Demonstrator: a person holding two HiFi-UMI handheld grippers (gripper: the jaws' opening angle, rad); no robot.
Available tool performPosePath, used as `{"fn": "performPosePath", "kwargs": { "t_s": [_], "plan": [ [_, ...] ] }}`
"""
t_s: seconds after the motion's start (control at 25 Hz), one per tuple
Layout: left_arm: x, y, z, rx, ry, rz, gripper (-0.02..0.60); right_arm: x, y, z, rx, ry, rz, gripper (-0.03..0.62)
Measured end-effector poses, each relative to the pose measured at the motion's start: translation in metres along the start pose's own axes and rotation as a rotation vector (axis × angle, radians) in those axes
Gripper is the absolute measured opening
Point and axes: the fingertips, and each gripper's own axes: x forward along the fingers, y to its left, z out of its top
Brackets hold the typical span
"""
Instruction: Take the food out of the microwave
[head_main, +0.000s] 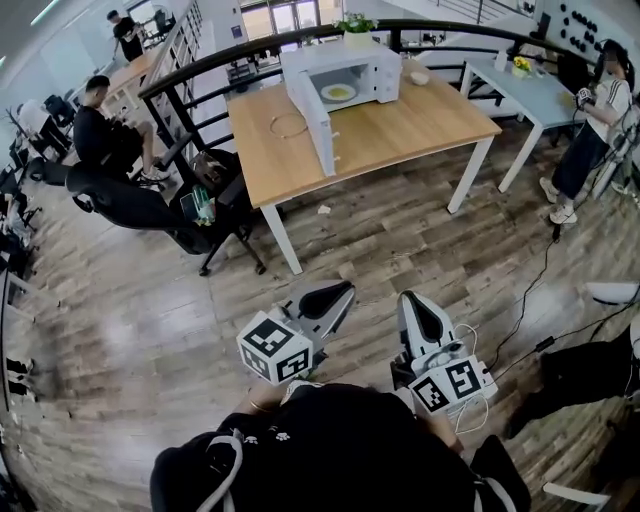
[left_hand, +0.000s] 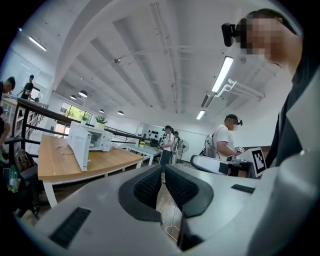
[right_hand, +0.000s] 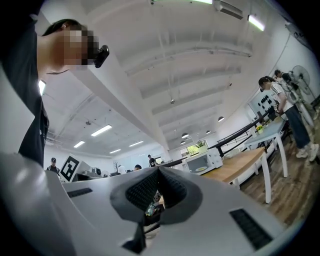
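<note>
1. The microwave (head_main: 345, 75) stands at the far side of the wooden table (head_main: 400, 125), well away from the person. Its door (head_main: 312, 120) is swung wide open. The food, something yellow on a white plate (head_main: 338, 93), sits inside the oven.
2. The step in hand looks like the approach: walk up to the front of the table before reaching. Coming in on the open side, right of the door, should keep the door out of the way.
3. The tongs need to open before they get to the oven mouth. The plate is probably best taken by its near rim and drawn out level, so the food does not slide.
4. A thin ring (head_main: 288, 125) lies on the table left of the door. The bare wood right of the door looks like the better place to set the plate down.
5. The left tongs (head_main: 348, 288) are held close to the body. Their ribbed pads are pressed together at the tips, with nothing between them.
6. The right tongs (head_main: 405, 297) are likewise closed tip to tip and empty, touching nothing.
</note>
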Motion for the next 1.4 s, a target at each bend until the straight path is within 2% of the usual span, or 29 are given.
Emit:
{"fn": "performPosePath", "kwargs": {
  "t_s": [0.4,0.72,0.92,1.4],
  "plan": [
    [0.003,-0.023,-0.012,-0.018,-0.021,0.119,0.031,-0.021,-0.011,0.001,0.021,0.055,0.102,0.0],
    [0.001,-0.022,-0.025,-0.046,-0.02,0.162,0.031,-0.022,-0.01,-0.009,0.035,0.095,0.14,0.0],
    [0.02,-0.013,-0.024,-0.049,-0.029,0.114,0.031,-0.016,-0.024,-0.008,0.023,0.092,0.105,0.0],
    [0.1,0.039,-0.002,-0.068,-0.045,0.002,0.031,0.034,-0.096,0.011,-0.004,0.09,-0.027,0.0]
  ]
}}
